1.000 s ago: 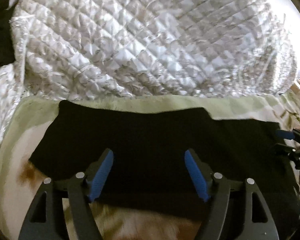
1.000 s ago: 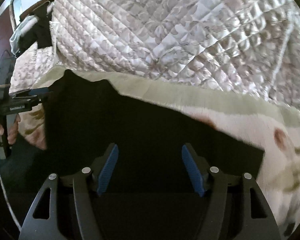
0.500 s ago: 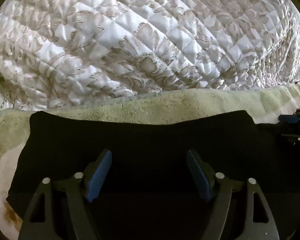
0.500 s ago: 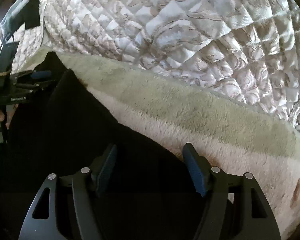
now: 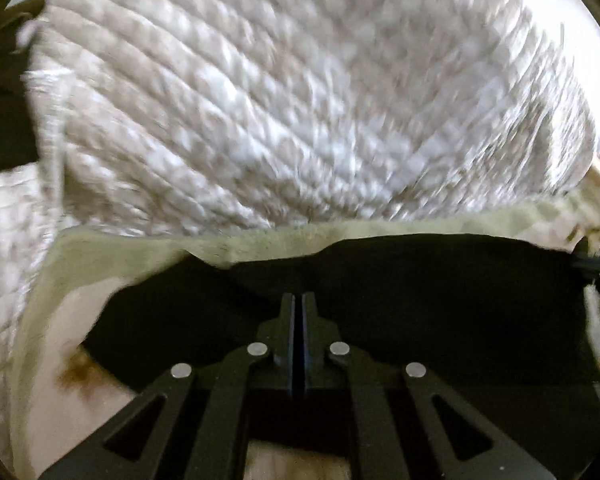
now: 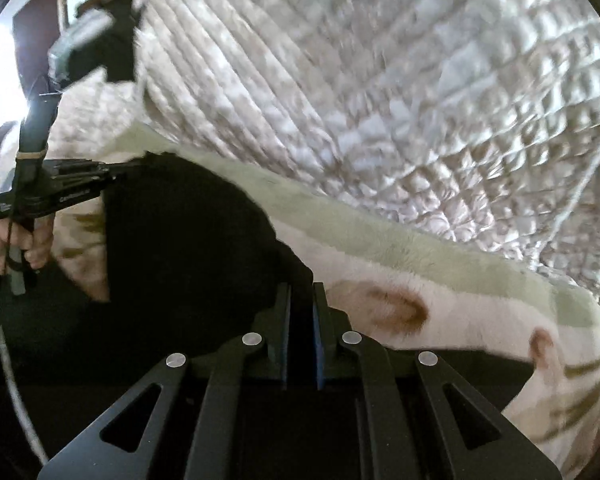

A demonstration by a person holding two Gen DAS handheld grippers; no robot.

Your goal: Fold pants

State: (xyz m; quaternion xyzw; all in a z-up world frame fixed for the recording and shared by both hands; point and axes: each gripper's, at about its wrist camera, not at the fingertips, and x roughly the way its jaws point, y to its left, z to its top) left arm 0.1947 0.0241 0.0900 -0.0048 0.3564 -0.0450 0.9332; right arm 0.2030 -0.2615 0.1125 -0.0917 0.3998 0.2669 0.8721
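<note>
Black pants lie on a pale green and cream fleece blanket. My left gripper has its jaws closing tight on the pants' near edge, and creases in the cloth run toward its tips. In the right wrist view the pants rise in a hump. My right gripper is closing on black cloth pinched between its blue pads. The left gripper shows there at the pants' far left corner, held by a hand. The right gripper is a blur at the left wrist view's right edge.
A white quilted bedspread rises behind the blanket and fills the upper half of both views. The fleece blanket has brown blotches beside the pants. Dark clothing lies at the top left, and a white cable hangs at the left.
Both grippers went from wide open over the pants to shut on the cloth. Both views pulled back and upward, and the pants' edge now bunches and lifts off the blanket.
</note>
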